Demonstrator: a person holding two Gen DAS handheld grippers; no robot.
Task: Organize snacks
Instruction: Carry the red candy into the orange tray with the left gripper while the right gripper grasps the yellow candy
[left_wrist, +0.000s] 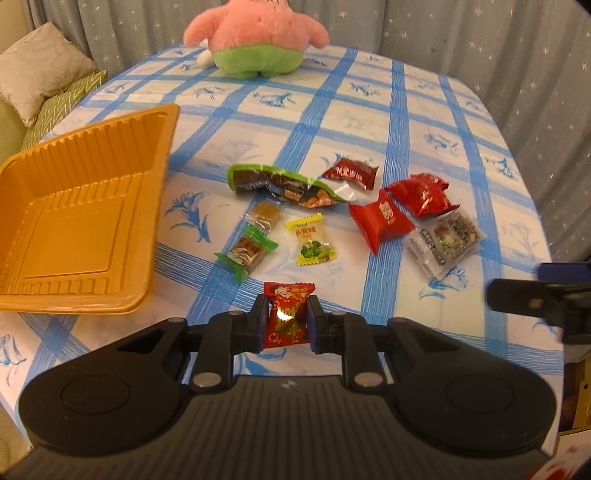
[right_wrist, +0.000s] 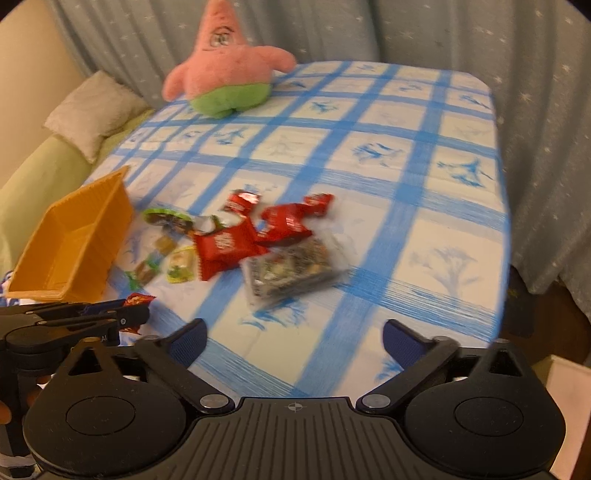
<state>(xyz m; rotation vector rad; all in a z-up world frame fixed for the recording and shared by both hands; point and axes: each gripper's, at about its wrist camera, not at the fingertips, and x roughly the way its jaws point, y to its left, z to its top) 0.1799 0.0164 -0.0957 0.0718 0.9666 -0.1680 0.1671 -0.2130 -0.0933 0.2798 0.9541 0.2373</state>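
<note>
Red foil-wrapped candy (left_wrist: 289, 315) pinched between clenched left gripper (left_wrist: 288, 321) pads, at table's near edge. Nine more wrapped snacks scattered mid-table beside one orange ribbed plastic tray (left_wrist: 79, 225). Right gripper (right_wrist: 294, 338) jaws spread wide, empty. Blue-checked tablecloth (left_wrist: 406, 122); one pink plush starfish (left_wrist: 255, 37); grey starred curtains (right_wrist: 480, 33).

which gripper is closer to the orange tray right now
Left. The left gripper, shut on a red candy, sits just right of the orange tray. The right gripper stands open farther right, beyond the left one.
</note>
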